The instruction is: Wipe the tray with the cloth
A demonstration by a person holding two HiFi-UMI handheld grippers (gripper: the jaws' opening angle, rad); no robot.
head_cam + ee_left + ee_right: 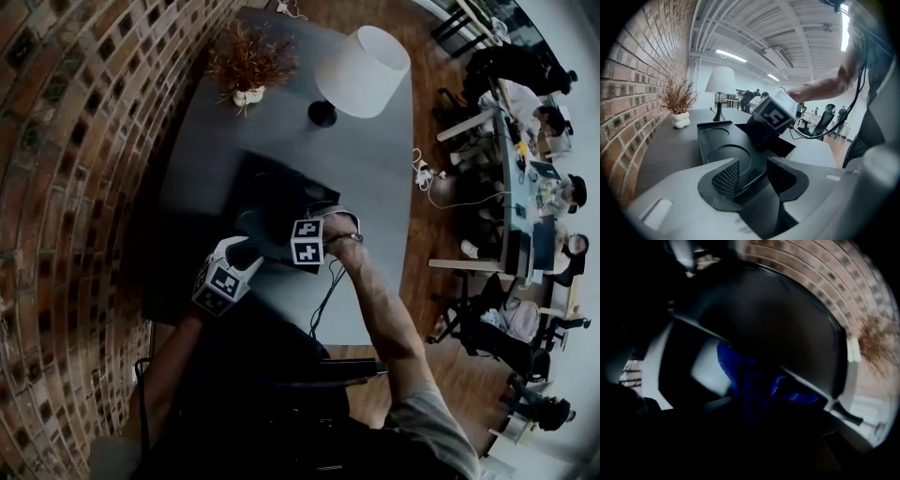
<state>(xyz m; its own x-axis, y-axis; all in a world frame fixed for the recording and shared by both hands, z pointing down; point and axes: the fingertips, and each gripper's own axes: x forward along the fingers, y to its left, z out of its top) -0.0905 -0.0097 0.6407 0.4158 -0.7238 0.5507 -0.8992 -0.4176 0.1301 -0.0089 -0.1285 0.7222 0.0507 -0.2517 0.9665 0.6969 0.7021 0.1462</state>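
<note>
A black tray (262, 183) with round recesses lies on the dark table in front of me. In the left gripper view, my left gripper (752, 171) is shut on the near rim of the tray (717, 136), and the rim runs between its pads. My right gripper (302, 217) hovers low over the tray's right part, its marker cube (776, 112) showing just past the left jaws. In the right gripper view, that gripper (754, 404) is shut on a bunched blue cloth (745, 376), which hangs against the tray (778, 319).
A white-shaded lamp (361, 70) and a dried plant in a white pot (248, 70) stand at the table's far end. A brick wall (66, 169) runs along the left. A cable (328, 291) trails off the near edge. People sit at desks (525, 187) to the right.
</note>
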